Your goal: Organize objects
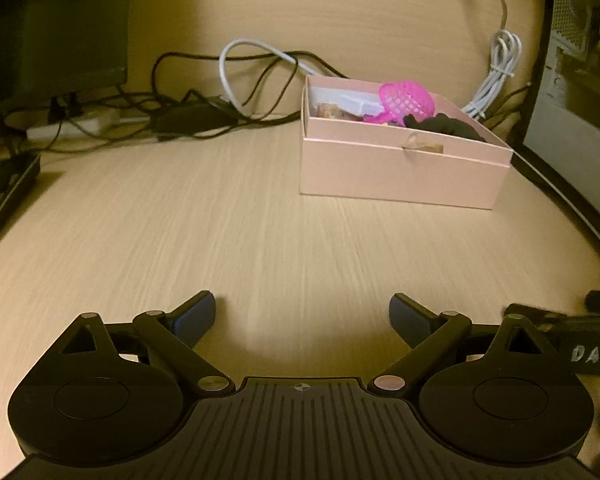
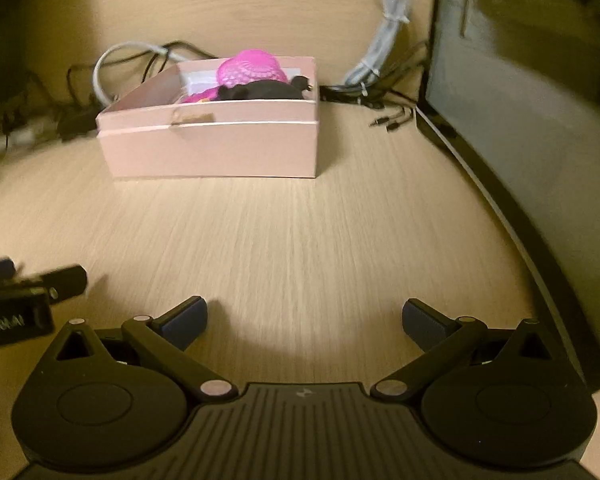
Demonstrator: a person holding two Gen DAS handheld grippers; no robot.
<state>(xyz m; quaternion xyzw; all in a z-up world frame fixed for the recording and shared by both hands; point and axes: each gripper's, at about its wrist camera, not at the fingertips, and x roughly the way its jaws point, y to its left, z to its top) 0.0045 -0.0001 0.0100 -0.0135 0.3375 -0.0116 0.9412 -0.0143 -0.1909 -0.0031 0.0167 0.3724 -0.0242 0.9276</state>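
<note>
I see one pink box (image 1: 400, 168) on the table (image 1: 180, 240), with one pink mesh scoop (image 1: 406, 100) and one black cloth (image 1: 448, 126) inside. My left gripper (image 1: 302, 316) and right gripper (image 2: 305, 322) are both wide and hold nothing. Cables (image 1: 204, 92) lie behind the box; nothing stands between.

A pale wood-grain desk (image 1: 148, 220) is filling both views, lit warmly from above and glowing brightest near the camera. A matching wood-grain panel (image 1: 340, 8) is rising behind it as a back wall. A tangle of black cables (image 1: 188, 104) and a white power strip (image 1: 72, 126) are lying along the far left edge. A bundled white cable (image 2: 384, 36) is hanging at the far right, beside a dark computer case (image 2: 512, 128) standing on the right.
</note>
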